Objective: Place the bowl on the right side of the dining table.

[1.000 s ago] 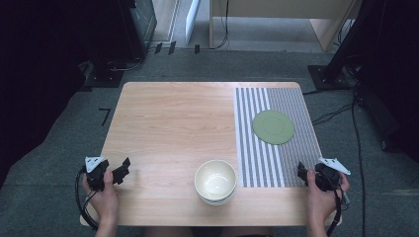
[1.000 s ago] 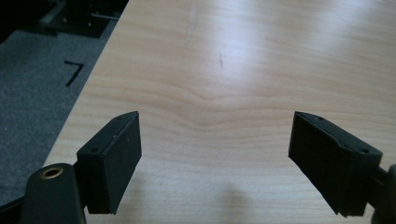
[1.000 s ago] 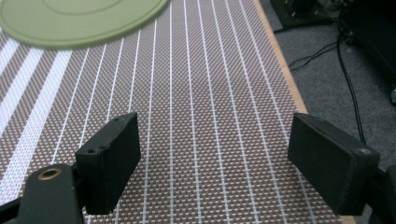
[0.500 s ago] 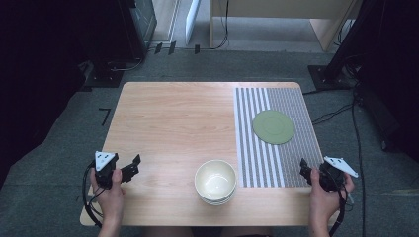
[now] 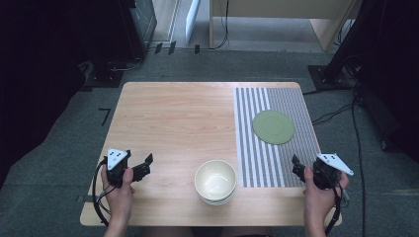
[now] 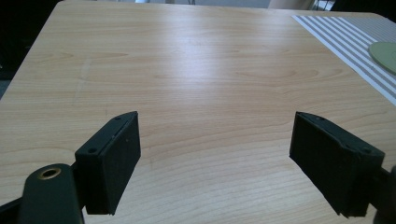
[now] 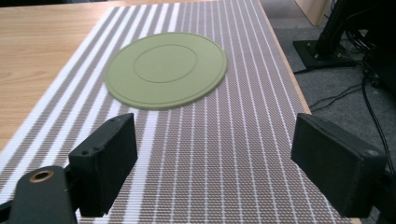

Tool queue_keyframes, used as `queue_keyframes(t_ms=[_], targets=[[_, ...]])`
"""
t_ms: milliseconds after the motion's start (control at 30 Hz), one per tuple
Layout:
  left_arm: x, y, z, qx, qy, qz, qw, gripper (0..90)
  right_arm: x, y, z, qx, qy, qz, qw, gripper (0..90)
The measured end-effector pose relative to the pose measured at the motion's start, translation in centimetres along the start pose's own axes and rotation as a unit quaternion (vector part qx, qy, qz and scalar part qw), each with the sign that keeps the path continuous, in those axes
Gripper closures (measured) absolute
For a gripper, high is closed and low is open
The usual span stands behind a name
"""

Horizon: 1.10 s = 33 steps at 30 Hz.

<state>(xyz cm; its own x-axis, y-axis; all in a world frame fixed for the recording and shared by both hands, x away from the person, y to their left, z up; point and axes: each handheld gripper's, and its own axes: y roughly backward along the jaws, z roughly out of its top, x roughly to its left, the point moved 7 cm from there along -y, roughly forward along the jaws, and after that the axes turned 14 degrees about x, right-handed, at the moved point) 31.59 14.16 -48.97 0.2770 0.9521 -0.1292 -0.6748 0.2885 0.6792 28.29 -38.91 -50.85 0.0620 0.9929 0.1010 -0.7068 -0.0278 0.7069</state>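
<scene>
Hovering over the near edge of the wooden surface [image 5: 178, 123], both tools empty: left tool [image 5: 143, 165] has its jaws wide apart over bare wood, nothing between them; right tool [image 5: 296, 165] likewise spread wide, and its jaws have just been opening a bit further, with nothing between them, over the striped placemat [image 5: 257, 148]. Nearest targets: cream bowls [image 5: 215, 181], a nested stack near the front edge between the two hands, just beside the placemat's left border. How many are in the stack I can't tell, two at least by the rims. Top bowl is empty. Green plate [image 7: 166, 70] lies flat toward the far part of the placemat, straight ahead of the right tool, also empty. Handling guess: the bowls look like rigid glazed ceramic or melamine, so smooth, slippery, possibly chippable; pinch the top one by the rim, one pad inside and one outside, and lift straight up so the lower one doesn't drag along. Plate is thin and flush on woven mat, so there's little edge to get under; take it at the rim from the side with a low approach.
</scene>
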Motion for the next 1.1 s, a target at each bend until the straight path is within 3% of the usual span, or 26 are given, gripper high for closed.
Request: queue_keyframes(t_ms=[467,1100], targets=[[-2.9,0.2,0.5,-0.007,-0.021,-0.027,0.9994,16.2,3.7,1.5,1.1,-0.017,0.028,0.040,0.9987,13.7],[-6.4,0.4,0.7,-0.009,-0.047,-0.061,0.9970,16.3,9.0,2.7,1.5,-0.028,0.060,0.100,0.9929,13.3]])
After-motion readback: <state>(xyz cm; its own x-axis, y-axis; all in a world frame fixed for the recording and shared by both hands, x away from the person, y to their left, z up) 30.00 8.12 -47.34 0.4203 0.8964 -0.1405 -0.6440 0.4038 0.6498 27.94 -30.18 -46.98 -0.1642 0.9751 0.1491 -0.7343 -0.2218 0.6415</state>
